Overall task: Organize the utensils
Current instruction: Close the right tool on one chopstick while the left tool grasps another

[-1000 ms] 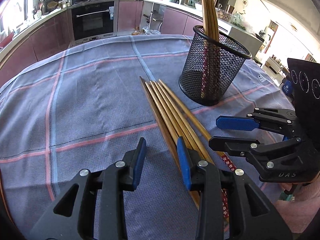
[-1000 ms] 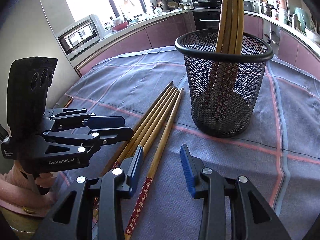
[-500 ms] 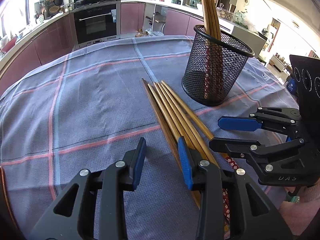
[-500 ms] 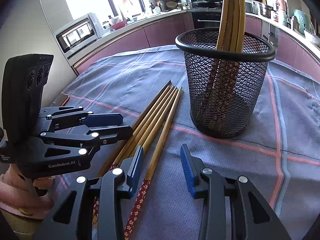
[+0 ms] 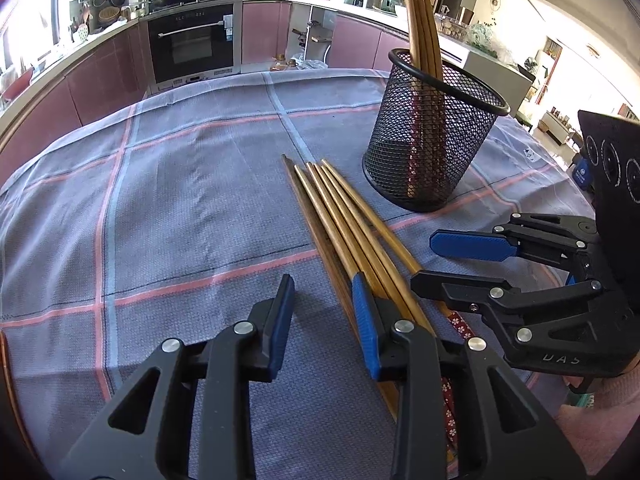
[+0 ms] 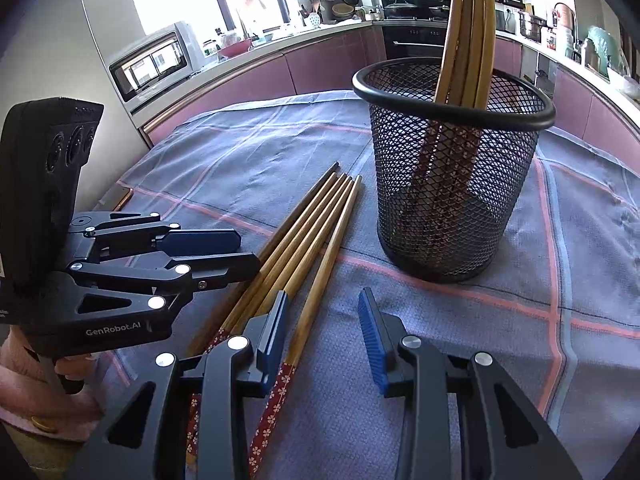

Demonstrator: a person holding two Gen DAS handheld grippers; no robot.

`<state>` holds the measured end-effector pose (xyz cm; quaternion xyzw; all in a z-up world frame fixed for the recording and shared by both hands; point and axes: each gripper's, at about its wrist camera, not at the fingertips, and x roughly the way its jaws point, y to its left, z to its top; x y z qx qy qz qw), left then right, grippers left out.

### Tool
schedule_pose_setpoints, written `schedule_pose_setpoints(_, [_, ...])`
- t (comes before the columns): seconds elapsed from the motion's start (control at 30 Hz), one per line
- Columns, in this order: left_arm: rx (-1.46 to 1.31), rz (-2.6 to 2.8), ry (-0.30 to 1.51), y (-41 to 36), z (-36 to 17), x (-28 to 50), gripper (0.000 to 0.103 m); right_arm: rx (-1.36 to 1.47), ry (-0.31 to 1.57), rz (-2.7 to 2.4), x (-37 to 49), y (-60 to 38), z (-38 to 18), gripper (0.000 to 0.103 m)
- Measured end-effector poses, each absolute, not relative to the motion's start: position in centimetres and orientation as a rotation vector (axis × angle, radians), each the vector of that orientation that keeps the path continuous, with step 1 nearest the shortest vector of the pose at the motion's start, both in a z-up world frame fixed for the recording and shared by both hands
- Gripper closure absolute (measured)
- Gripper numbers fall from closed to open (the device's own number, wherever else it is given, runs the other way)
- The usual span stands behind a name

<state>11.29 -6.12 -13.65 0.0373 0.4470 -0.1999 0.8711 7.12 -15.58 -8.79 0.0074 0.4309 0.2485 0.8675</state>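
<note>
Left gripper (image 5: 322, 312) sits low over the cloth (image 5: 180, 208), fingers pointing forward along the table, jaws wide apart and holding nothing; its right blue pad (image 5: 365, 320) overlaps the near ends of the loose chopsticks (image 5: 344, 224), contact cannot be judged from this view. Right gripper (image 6: 323, 332) is likewise low and level, jaws wide, nothing between them; its left finger lies over the bundle and one chopstick runs just inside the gap. In the right wrist view the left gripper (image 6: 224, 252) enters from the left side, turned on edge with one finger above the other, its tips over the bundle; pink sleeve (image 6: 24, 364) behind it. In the left wrist view the right gripper (image 5: 452, 264) comes in from the right in the same sideways pose. Five loose chopsticks lie side by side on the cloth, tips toward the holder, red flowered handle ends toward the grippers. Mesh holder (image 6: 452, 184) stands upright just beyond the tips, near but apart, with several chopsticks (image 6: 468, 32) standing in it, leaning on the rim. Writing: "GenRobot.AI" on the left gripper body (image 6: 112, 330); "DAS" on the right gripper body (image 5: 560, 358). Oven (image 5: 192, 44) in the background.
</note>
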Motion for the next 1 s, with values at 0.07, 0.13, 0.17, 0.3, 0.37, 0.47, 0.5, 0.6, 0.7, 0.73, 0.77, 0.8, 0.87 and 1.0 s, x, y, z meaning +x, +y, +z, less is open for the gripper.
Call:
schedule_pose_setpoints(0.07, [0.073,-0.419,0.937,-6.2,-13.6,11.2,0.077,0.013,0.902,0.516,7.2,-15.5,-8.8,0.069])
schedule_pose_setpoints(0.13, [0.065,-0.422,0.939,-6.1,-13.6,11.3,0.077,0.011,0.902,0.514,7.2,-15.5,-8.8,0.070])
schedule_pose_setpoints(0.17, [0.065,-0.420,0.939,-6.1,-13.6,11.2,0.077,0.011,0.903,0.512,7.2,-15.5,-8.8,0.071])
schedule_pose_setpoints(0.3, [0.075,-0.400,0.945,-6.1,-13.6,11.1,0.078,0.004,0.902,0.509,7.2,-15.5,-8.8,0.072])
schedule_pose_setpoints(0.37, [0.085,-0.395,0.944,-6.2,-13.6,11.1,0.078,0.000,0.901,0.506,7.2,-15.4,-8.8,0.072])
schedule_pose_setpoints(0.47, [0.077,-0.401,0.955,-6.2,-13.7,11.3,0.075,-0.008,0.900,0.501,7.3,-15.2,-8.9,0.072])
schedule_pose_setpoints(0.5, [0.076,-0.403,0.957,-6.3,-13.7,11.4,0.076,-0.010,0.900,0.501,7.4,-15.2,-8.9,0.072])
schedule_pose_setpoints(0.6, [0.086,-0.398,0.957,-6.4,-13.7,11.7,0.080,-0.014,0.900,0.498,7.5,-14.9,-8.8,0.072])
schedule_pose_setpoints(0.7, [0.075,-0.402,0.965,-6.4,-13.8,12.3,0.085,-0.027,0.898,0.492,7.6,-14.7,-8.9,0.073])
schedule_pose_setpoints(0.73, [0.069,-0.404,0.966,-6.3,-13.8,12.4,0.087,-0.031,0.897,0.490,7.7,-14.6,-8.9,0.074])
schedule_pose_setpoints(0.77, [0.063,-0.404,0.968,-6.3,-13.8,12.6,0.089,-0.034,0.896,0.489,7.7,-14.6,-8.9,0.075])
schedule_pose_setpoints(0.8, [0.055,-0.404,0.970,-6.2,-13.8,12.8,0.089,-0.040,0.894,0.486,7.8,-14.5,-8.9,0.075])
schedule_pose_setpoints(0.87, [0.048,-0.403,0.972,-6.2,-13.9,13.0,0.091,-0.050,0.892,0.480,7.7,-14.3,-8.9,0.077])
schedule_pose_setpoints(1.0, [0.038,-0.394,0.967,-6.2,-14.0,13.0,0.091,-0.037,0.894,0.472,7.9,-14.5,-9.0,0.086])
